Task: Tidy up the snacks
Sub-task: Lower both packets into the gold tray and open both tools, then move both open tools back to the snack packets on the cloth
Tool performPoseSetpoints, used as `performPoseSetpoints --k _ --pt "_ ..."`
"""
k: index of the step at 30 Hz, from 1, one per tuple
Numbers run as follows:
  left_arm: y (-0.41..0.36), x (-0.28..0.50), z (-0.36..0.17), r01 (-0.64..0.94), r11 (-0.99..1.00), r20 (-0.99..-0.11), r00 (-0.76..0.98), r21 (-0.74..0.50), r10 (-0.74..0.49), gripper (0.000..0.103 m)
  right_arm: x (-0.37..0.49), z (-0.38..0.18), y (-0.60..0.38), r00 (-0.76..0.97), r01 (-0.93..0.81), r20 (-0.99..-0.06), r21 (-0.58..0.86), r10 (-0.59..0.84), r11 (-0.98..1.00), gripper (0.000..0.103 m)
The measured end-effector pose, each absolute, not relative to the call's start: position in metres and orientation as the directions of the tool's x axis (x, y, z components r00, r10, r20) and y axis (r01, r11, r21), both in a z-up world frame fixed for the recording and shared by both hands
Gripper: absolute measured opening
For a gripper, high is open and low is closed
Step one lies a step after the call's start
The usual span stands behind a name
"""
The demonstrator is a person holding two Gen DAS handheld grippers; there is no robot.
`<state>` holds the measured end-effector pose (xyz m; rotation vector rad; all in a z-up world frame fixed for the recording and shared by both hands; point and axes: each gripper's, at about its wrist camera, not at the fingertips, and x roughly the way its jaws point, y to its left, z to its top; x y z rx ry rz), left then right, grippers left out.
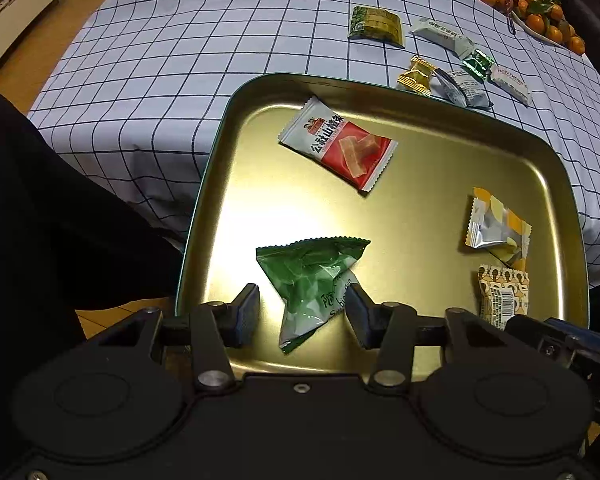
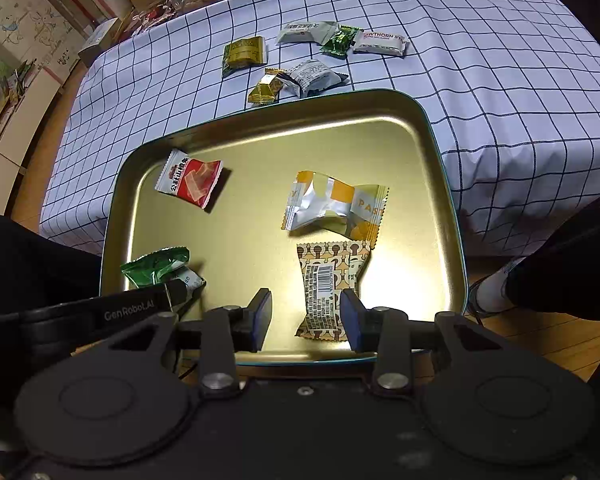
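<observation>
- The surface (image 2: 500,80) wears a blue checked cloth; a gold tin tray (image 2: 440,184) hangs over its near edge.
- Four snacks lie in the tray: the green packet (image 1: 308,276) between the left claw's (image 1: 302,312) open fingers, maybe touching one.
- The right claw (image 2: 305,316) is open around the brown packet (image 2: 328,288).
- About six loose snacks (image 2: 312,76) wait past the tray's far edge.

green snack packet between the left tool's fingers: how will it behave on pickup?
The green packet is crinkled film with a twisted waist, so it probably crumples and flops rather than staying stiff. Its glossy surface may slip unless the left tool, now open around it, pinches the bunched middle. It looks puffy and light; a push would likely slide it across the smooth gold tray.
</observation>
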<state>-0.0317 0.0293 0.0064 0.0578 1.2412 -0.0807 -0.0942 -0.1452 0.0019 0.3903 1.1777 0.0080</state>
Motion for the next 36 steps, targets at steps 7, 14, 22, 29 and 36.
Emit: performPoseSetpoints --k 7,14,22,29,36 --pt "0.029 -0.025 0.015 0.096 0.995 -0.946 0.324 0.029 -0.004 0.055 -0.092 0.001 -0.147 0.386 0.215 -0.9 0.299 0.2 0.93 0.04" --pt "0.031 -0.004 0.025 0.091 0.995 -0.941 0.339 0.031 -0.002 0.055 -0.086 0.005 -0.155 0.393 0.264 -0.899 0.31 0.192 0.913 0.04" --pt "0.022 0.033 0.031 0.104 0.992 -0.944 0.329 0.07 0.032 0.055 -0.069 0.006 -0.158 0.349 0.277 -0.918 0.293 0.188 0.915 0.04" --pt "0.013 0.077 0.042 0.13 0.991 -0.944 0.329 0.035 -0.009 0.055 -0.034 0.013 -0.168 0.326 0.262 -0.919 0.312 0.22 0.913 0.04" --pt "0.006 0.131 0.052 0.119 0.993 -0.94 0.342 0.024 -0.018 0.055 0.026 0.02 -0.183 0.289 0.268 -0.93 0.307 0.227 0.913 0.04"
